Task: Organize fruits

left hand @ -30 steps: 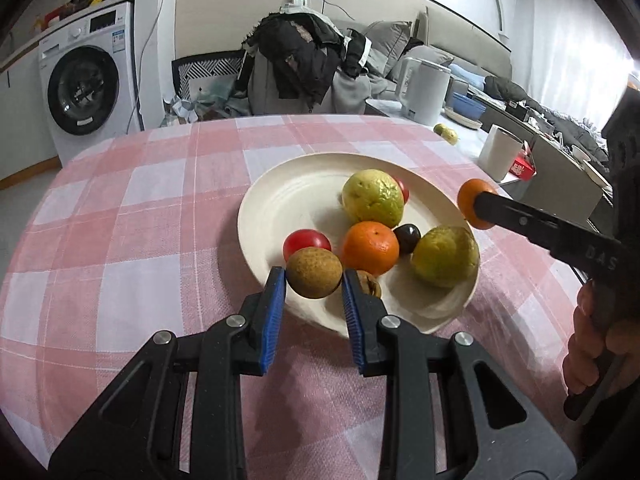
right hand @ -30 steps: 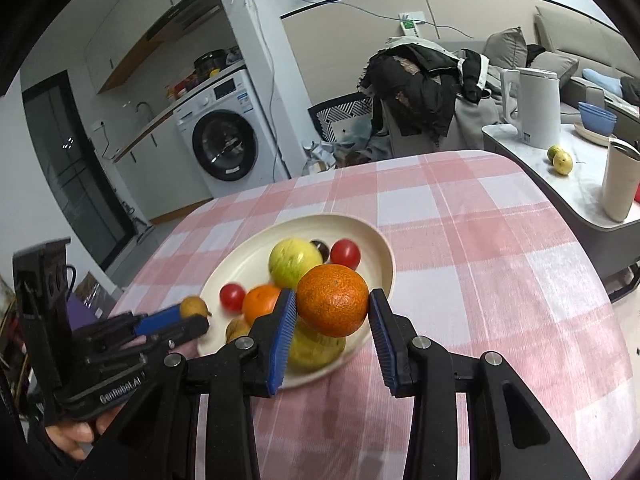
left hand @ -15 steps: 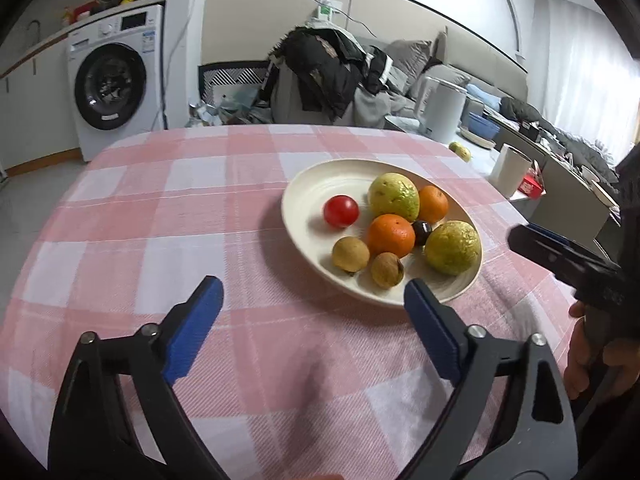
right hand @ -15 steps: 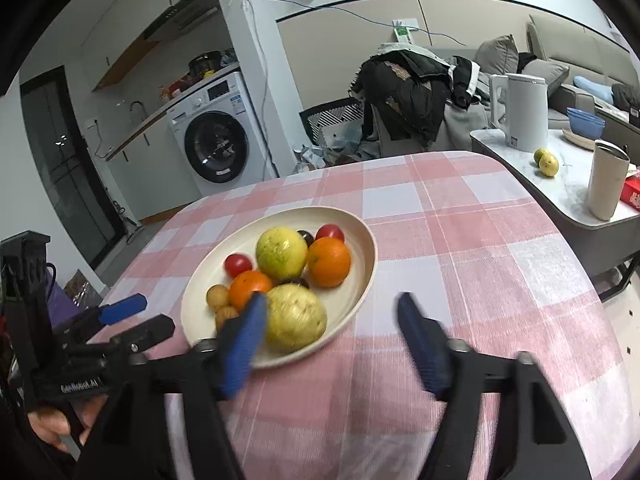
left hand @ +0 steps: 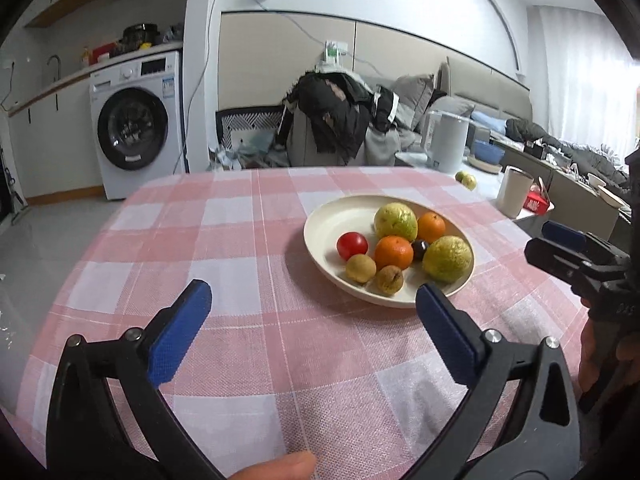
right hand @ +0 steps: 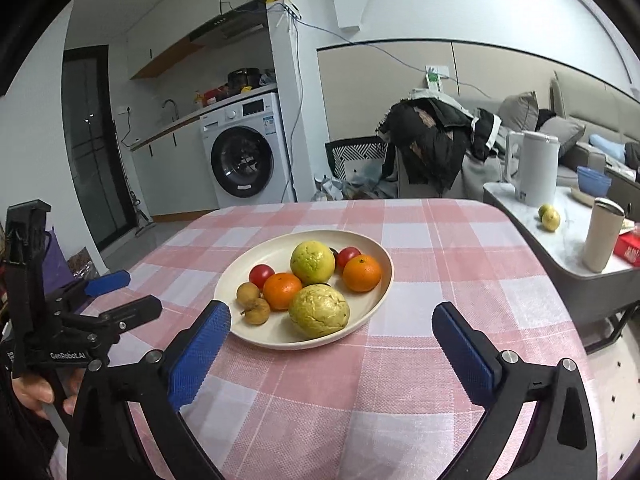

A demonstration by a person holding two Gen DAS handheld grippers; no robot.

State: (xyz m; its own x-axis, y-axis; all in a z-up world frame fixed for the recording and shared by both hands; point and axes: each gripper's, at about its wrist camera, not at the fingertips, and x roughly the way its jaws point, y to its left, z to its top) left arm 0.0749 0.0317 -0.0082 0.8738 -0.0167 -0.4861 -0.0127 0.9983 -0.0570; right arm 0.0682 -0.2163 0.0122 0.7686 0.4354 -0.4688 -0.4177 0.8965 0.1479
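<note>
Both tools have moved back from the plate (right hand: pixel 385 280); left tool (left hand: pixel 314 320) and right tool (right hand: pixel 332 340) are spread wide, holding nothing.

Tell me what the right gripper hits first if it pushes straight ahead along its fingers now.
Likely the plate's near rim, then the yellow-green fruit at its front. The right gripper is open and held back from the plate over the checked cloth; depth is uncertain.
</note>
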